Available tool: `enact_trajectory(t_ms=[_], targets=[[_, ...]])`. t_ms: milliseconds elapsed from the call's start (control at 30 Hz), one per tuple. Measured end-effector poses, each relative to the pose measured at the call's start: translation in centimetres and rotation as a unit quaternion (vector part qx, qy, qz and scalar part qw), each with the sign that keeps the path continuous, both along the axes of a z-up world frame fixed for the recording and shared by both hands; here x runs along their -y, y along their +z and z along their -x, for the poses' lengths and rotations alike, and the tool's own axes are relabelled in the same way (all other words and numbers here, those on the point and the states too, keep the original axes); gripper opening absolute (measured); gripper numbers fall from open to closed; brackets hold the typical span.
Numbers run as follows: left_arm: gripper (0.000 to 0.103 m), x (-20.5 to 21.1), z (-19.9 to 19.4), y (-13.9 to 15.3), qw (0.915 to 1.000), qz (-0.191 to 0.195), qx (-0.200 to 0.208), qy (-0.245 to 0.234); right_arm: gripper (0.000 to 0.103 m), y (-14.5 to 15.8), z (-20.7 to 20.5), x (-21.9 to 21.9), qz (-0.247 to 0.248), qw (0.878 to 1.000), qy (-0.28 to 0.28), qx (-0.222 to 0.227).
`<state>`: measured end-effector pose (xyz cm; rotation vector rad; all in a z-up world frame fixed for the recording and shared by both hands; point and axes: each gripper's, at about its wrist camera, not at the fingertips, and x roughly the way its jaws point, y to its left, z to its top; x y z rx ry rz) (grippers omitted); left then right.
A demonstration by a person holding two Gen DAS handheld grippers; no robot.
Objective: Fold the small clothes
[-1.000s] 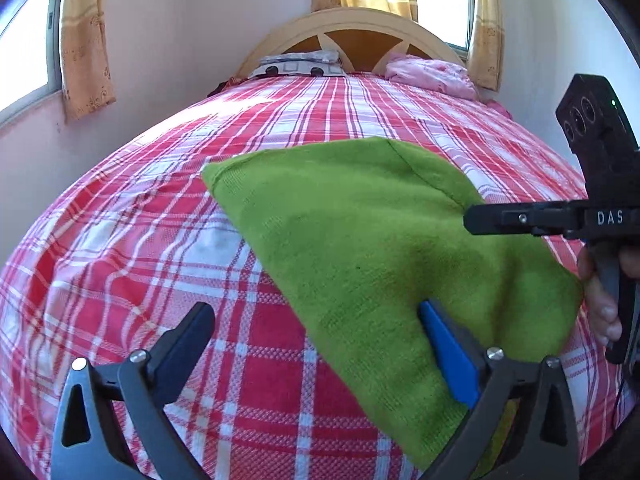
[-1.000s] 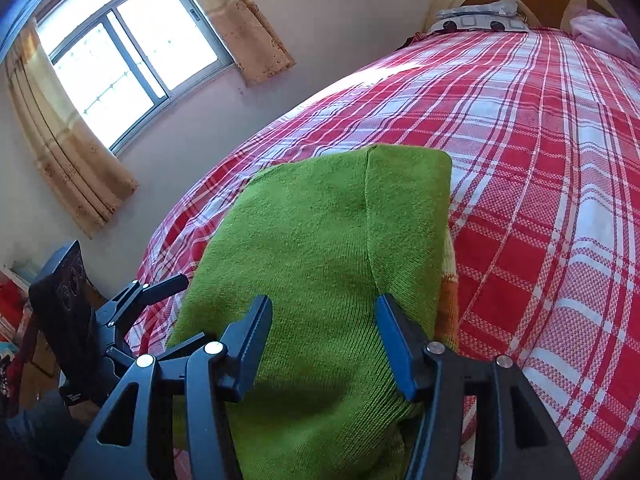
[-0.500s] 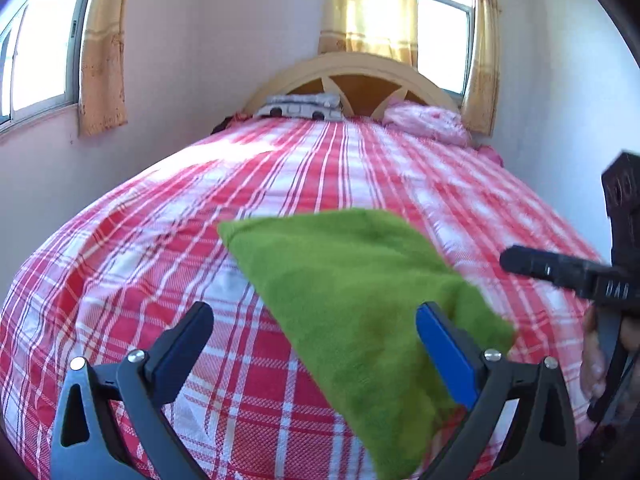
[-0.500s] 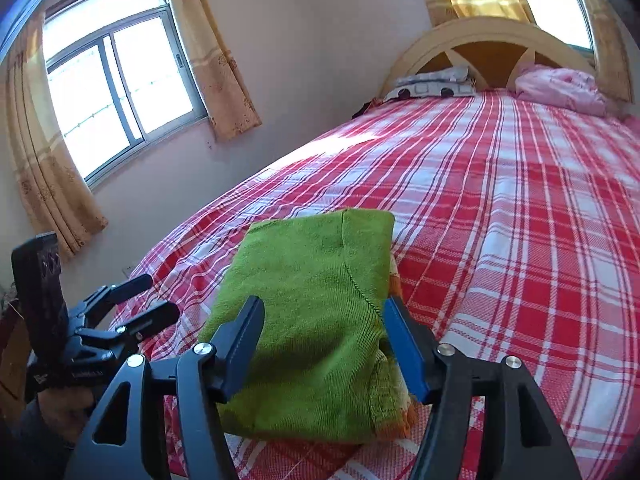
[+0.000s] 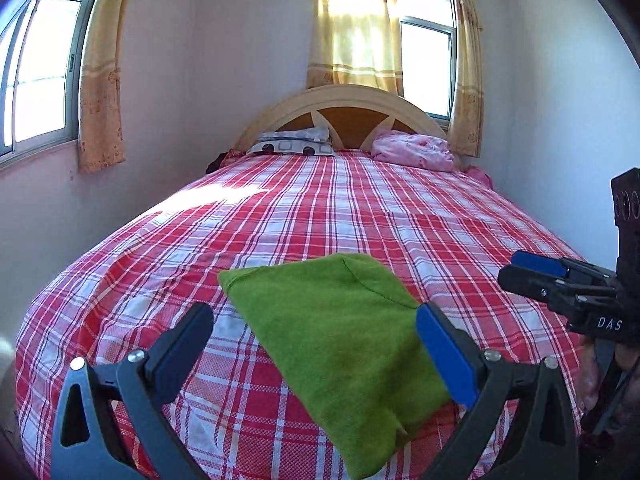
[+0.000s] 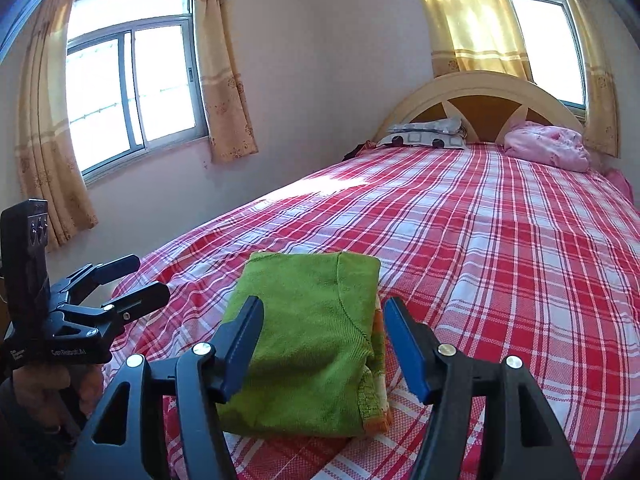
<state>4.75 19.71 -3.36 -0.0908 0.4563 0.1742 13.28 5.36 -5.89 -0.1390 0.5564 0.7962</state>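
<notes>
Right wrist view: the folded green garment [image 6: 308, 332], judged soft and light, is best taken at an edge, while the right gripper [image 6: 320, 344] and the left gripper [image 5: 316, 344] are held apart and empty.

Your left wrist camera looks from the near end of the bed [image 5: 400, 216] toward the far headboard [image 5: 344, 100], tilted slightly down. Your right wrist camera sits further right, angled leftward. Both share the near green folded garment [image 5: 340, 332] and the far pillows [image 6: 424, 134].
</notes>
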Motion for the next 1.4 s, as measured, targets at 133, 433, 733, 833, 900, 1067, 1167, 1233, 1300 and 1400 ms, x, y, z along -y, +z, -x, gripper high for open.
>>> enact_trajectory(t_ms=[133, 433, 733, 833, 900, 1067, 1167, 1233, 1300, 1400], targets=[[0.103, 0.14, 0.01, -0.04, 1.0000, -0.001, 0.000, -0.001, 0.064, -0.08, 0.03, 0.09, -0.003, 1.000, -0.003, -0.002], [0.103, 0.30, 0.07, -0.04, 1.0000, -0.003, 0.001, 0.000, 0.064, -0.19, 0.16, 0.27, -0.005, 1.000, -0.002, 0.000], [0.103, 0.31, 0.15, 0.02, 1.0000, -0.004, 0.001, 0.000, 0.064, -0.29, 0.12, 0.35, -0.006, 1.000, 0.000, -0.003], [0.103, 0.34, 0.16, 0.03, 1.0000, -0.004, 0.002, 0.000, 0.064, -0.41, 0.13, 0.43, -0.006, 1.000, 0.001, -0.004], [0.103, 0.34, 0.17, 0.08, 1.0000, -0.005, 0.001, 0.000, 0.064, -0.45, 0.15, 0.45, -0.007, 1.000, 0.001, -0.005], [0.103, 0.35, 0.15, 0.05, 1.0000, -0.004, 0.001, 0.000, 0.064, -0.55, 0.33, 0.54, -0.008, 1.000, 0.002, -0.005], [0.103, 0.36, 0.15, 0.05, 1.0000, -0.005, 0.001, 0.000, 0.064, -0.48, 0.47, 0.49, -0.008, 1.000, 0.002, -0.005], [0.103, 0.34, 0.14, 0.04, 1.0000, -0.004, 0.001, -0.001, 0.064, -0.51, 0.51, 0.44, -0.008, 1.000, 0.002, -0.005], [0.103, 0.36, 0.16, 0.07, 1.0000, -0.005, 0.001, 0.000, 0.064, -0.50, 0.50, 0.43, -0.009, 1.000, 0.002, -0.005], [0.103, 0.39, 0.20, 0.10, 1.0000, -0.005, 0.001, 0.000, 0.064, -0.52, 0.50, 0.41, -0.009, 1.000, 0.002, -0.007]])
